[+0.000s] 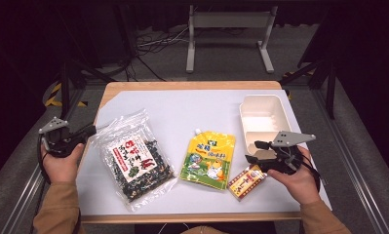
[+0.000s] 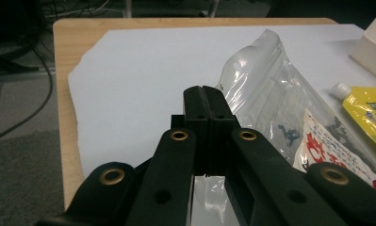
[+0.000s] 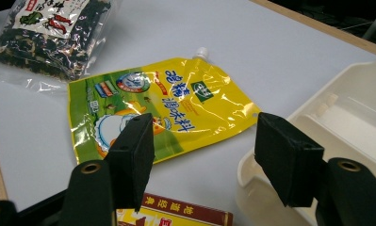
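Note:
A clear bag of dark dried seaweed [image 1: 133, 158] with a red and white label lies on the left of the white sheet [image 1: 182, 109]. My left gripper [image 1: 87, 134] is at the bag's upper left corner. In the left gripper view its jaws [image 2: 205, 101] are pressed together, and the bag's clear film [image 2: 270, 94] meets them and rises beside them. My right gripper [image 1: 257, 152] stands open over the table, between a yellow spouted pouch [image 1: 209, 158] and a cream container [image 1: 262, 119]. Nothing is between its pads [image 3: 134, 155]. A small red and yellow box [image 1: 247, 181] lies just under it.
The cream container [image 3: 346, 117] stands empty at the right edge of the sheet, close to the right jaw. The yellow pouch [image 3: 167, 103] lies flat with its spout pointing away. The wooden table edge [image 2: 65, 94] runs along the left. The far part of the sheet is bare.

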